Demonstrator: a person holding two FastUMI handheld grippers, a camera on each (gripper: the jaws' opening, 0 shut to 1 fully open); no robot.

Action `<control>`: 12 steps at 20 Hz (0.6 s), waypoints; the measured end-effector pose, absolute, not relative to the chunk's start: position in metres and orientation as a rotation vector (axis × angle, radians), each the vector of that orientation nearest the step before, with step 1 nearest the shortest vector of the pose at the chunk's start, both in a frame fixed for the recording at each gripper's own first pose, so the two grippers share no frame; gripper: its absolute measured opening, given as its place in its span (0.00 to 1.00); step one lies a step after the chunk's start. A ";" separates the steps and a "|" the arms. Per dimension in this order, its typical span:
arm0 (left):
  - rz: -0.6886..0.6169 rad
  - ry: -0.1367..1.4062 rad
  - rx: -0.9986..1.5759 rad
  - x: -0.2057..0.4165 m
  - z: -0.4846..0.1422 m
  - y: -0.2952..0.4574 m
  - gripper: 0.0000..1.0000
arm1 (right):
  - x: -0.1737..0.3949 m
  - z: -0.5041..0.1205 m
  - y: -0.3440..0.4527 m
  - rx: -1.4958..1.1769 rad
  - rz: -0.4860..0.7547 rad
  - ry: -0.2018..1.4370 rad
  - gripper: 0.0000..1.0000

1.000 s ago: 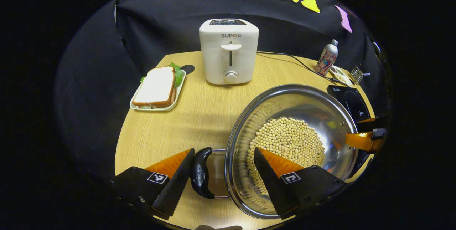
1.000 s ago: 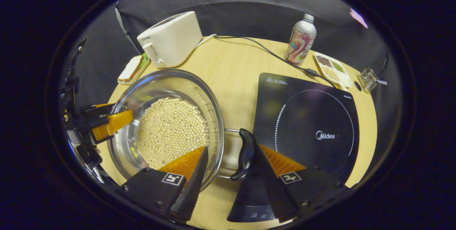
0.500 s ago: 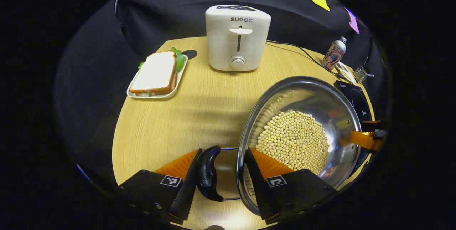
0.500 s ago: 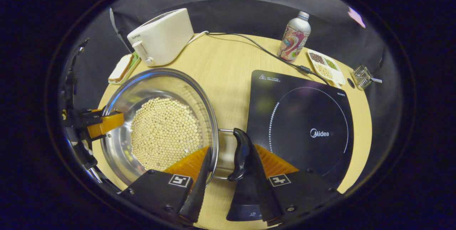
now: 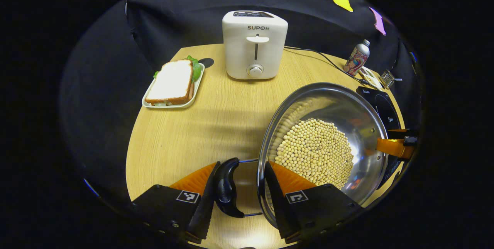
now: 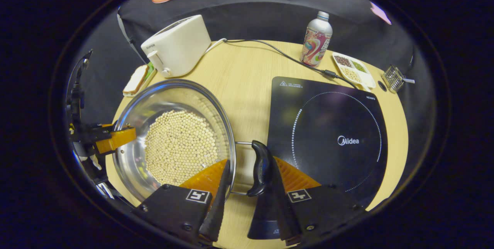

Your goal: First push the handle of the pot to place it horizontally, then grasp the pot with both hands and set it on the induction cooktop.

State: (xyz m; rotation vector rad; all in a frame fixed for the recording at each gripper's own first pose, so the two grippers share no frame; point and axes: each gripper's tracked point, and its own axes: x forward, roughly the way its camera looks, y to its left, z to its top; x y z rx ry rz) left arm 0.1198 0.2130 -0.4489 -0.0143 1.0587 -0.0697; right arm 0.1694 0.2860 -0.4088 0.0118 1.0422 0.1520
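Steel pot handles sit between both claws; cooktop alongside.

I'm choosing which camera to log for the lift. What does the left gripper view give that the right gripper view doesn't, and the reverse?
Left gripper view: the left gripper straddling the pot's near handle and rim, with the toaster seen head-on. Right gripper view: the right gripper across the opposite handle and rim, plus the induction cooktop seen full-face. Shared: the pot, its beans, the sandwich, the bottle and the table.
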 end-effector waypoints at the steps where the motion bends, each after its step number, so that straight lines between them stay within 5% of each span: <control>1: -0.068 1.051 -0.016 0.119 -0.446 0.214 0.66 | 0.170 -0.406 0.287 0.005 0.162 1.021 0.57; 12: -0.076 0.998 -0.017 0.116 -0.412 0.199 0.66 | 0.165 -0.370 0.271 -0.004 0.169 0.943 0.59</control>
